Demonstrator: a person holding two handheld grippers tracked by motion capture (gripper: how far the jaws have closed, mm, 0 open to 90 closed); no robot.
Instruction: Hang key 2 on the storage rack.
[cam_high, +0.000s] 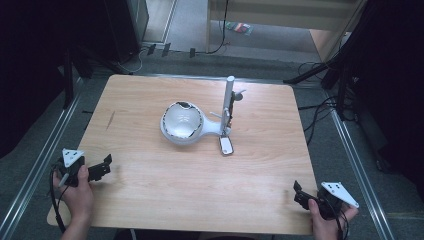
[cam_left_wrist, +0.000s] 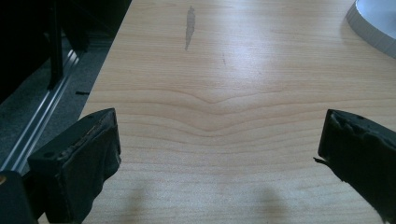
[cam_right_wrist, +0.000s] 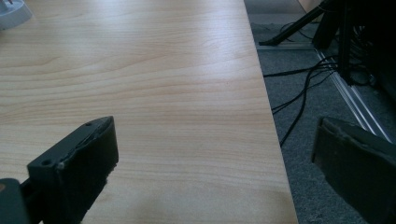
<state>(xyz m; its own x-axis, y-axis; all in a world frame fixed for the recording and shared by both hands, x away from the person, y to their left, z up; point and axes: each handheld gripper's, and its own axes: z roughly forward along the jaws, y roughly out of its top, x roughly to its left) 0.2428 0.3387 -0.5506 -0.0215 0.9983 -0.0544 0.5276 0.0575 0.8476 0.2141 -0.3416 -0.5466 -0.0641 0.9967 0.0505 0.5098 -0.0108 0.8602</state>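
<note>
We hold both tools, left tool and right tool, released; a careless reach could topple the upright fan mid-bench.

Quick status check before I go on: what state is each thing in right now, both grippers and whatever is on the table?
Left gripper: open, empty, low at the table's near left corner.
Right gripper: open, empty, at the near right edge.
White bowl-shaped device: flat on the table's middle, hollow facing up, untouched.
White post: upright beside the device.
Wooden table: bare between the grippers.
</note>
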